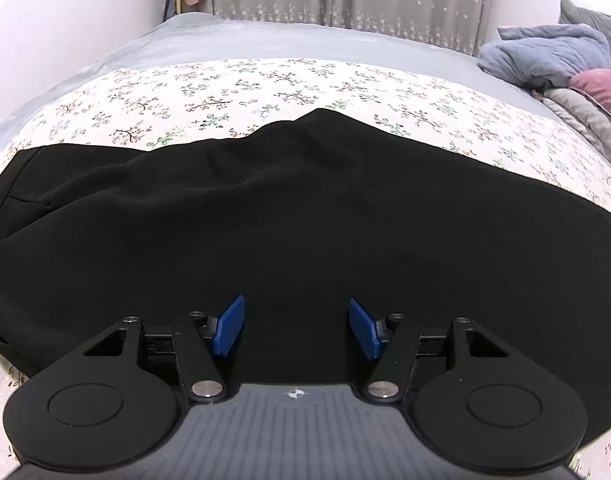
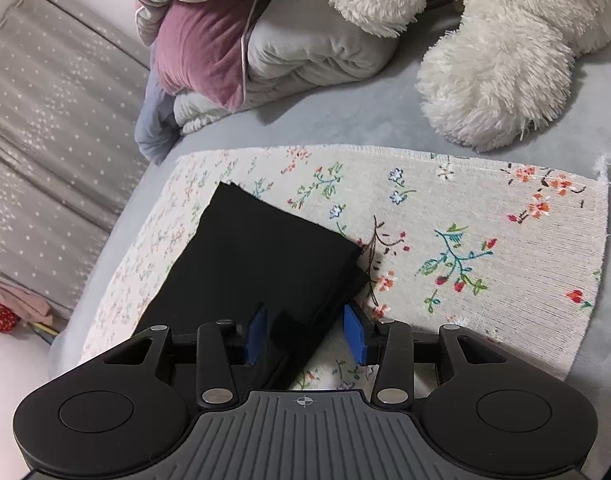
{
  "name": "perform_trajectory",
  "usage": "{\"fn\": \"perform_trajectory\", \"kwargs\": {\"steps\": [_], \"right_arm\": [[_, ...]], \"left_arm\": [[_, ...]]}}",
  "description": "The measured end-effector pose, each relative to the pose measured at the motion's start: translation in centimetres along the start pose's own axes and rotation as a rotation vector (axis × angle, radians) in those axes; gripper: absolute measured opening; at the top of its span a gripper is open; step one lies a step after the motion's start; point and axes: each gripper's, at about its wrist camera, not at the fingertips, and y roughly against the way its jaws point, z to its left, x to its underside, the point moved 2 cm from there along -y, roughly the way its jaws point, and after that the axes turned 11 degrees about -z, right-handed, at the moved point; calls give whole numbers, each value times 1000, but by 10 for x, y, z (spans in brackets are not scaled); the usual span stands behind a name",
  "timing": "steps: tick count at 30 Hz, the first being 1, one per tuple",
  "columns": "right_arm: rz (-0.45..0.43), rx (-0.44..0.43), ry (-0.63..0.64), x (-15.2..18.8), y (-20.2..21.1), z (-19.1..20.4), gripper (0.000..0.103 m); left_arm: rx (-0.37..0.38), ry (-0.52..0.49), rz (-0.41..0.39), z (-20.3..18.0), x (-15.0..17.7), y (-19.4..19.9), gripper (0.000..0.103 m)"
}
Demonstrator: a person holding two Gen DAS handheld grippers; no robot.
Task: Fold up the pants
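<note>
- On the floral cloth (image 1: 209, 92) spread over the grey bedcover (image 2: 345, 120), the black pants (image 1: 265, 208) are laid out flat; one leg end (image 2: 265, 248) is seen close to the cloth's end nearest the plush toy (image 2: 505, 60).
- Over the middle of the pants, the left gripper (image 1: 296, 326) is held with its blue pads (image 1: 227, 330) well apart; only flat black fabric is seen between them, and nothing is clamped.
- At the leg end, the right gripper (image 2: 305, 332) is set astride the cuff edge, with black fabric lying between the pads; the right pad (image 2: 355, 334) stands clear of the cloth, so no firm pinch is judged to be made yet, though the left pad is partly hidden by fabric.
- The step in hand is judged to be the taking hold of the leg end for a fold across the length; the pants appear already doubled leg over leg, though that is not certain from these views.
- For the next move, a full closing on all layers of the cuff is called for, low enough that the floral cloth is not caught too.
- A matching grip by the left gripper on the near edge would be needed, so that the fold is carried over evenly, away from the folded bedding (image 2: 265, 48) beside the cloth.
</note>
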Motion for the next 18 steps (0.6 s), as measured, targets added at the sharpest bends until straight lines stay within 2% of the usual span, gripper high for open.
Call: {"fn": "perform_trajectory", "kwargs": {"steps": [9,12,14,15,16,18], "right_arm": [[-109,21,-136,10,-2,5,41],[-129,42,-132,14,-2,11,41],[-129,58,-118,14,-3,14,29],[-120,59,-122,14,-4,14,16],[-117,56,-129,14,-5,15,11],[-148,51,-74,14,-1,26,8]], "left_arm": [[-5,14,4,-5,-3,-2,70],[-4,16,6,-5,-4,-4,70],[-4,17,7,-5,-4,-4,70],[-4,17,7,-5,-4,-4,70],[-4,16,7,-5,-4,-4,70],[0,21,9,-5,-5,-3,70]]}}
